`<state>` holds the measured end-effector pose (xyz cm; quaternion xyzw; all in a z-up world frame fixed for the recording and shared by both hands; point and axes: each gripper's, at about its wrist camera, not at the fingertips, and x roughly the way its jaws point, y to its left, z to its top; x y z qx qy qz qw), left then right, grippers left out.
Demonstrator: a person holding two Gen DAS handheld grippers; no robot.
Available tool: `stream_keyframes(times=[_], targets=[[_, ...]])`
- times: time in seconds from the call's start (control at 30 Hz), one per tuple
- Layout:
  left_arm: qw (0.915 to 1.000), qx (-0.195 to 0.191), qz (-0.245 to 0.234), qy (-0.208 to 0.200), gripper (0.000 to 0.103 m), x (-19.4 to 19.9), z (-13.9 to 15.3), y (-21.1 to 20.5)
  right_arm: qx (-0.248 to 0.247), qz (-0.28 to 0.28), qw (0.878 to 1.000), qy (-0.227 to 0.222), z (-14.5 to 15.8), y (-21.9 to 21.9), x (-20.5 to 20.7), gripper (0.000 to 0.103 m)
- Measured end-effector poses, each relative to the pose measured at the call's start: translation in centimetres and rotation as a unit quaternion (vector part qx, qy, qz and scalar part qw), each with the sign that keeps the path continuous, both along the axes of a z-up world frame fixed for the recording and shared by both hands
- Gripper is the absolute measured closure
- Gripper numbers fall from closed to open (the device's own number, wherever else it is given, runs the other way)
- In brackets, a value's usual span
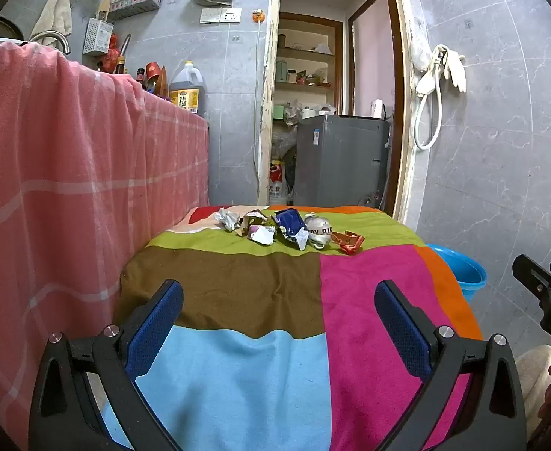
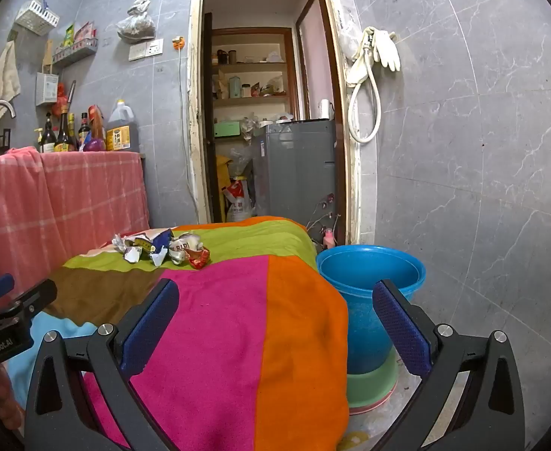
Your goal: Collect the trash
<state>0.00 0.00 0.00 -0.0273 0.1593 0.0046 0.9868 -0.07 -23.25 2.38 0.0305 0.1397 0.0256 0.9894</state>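
A pile of trash lies at the far end of the table, which is covered in a patchwork cloth point(image 1: 237, 293): crumpled white paper point(image 1: 227, 218), a blue wrapper point(image 1: 290, 223), a crushed silver can point(image 1: 318, 231) and a red-orange wrapper point(image 1: 347, 242). The right wrist view shows the same pile point(image 2: 162, 250) at the left. My left gripper point(image 1: 278, 289) hovers open over the near half of the cloth, well short of the pile. My right gripper point(image 2: 275, 287) is open and empty too, above the table's right corner. A blue bucket point(image 2: 365, 300) stands on the floor beside that corner.
A counter draped in a pink checked cloth point(image 1: 68, 188) runs along the left, with bottles and an oil jug point(image 1: 187, 88) on top. The bucket rests on a green basin point(image 2: 369, 383). Behind the table, a doorway holds a grey washing machine point(image 1: 341, 158). A hose and gloves point(image 1: 440, 75) hang on the right wall.
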Motion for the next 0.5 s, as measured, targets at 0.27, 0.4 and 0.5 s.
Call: stream_keyframes(times=[0.27, 0.4, 0.5], targets=[[1.0, -0.001, -0.001, -0.001, 0.003, -0.02, 0.01, -0.05, -0.001, 0.0, 1.0, -0.002, 0.01, -0.03, 0.01, 0.0], [1.0, -0.002, 0.0, 0.0, 0.003, 0.0, 0.0, 0.01, 0.0, 0.0, 1.0, -0.002, 0.03, -0.13, 0.0, 0.0], [1.0, -0.001, -0.001, -0.001, 0.003, -0.01, -0.01, 0.01, 0.0, 0.0, 1.0, -0.002, -0.01, -0.12, 0.0, 0.0]])
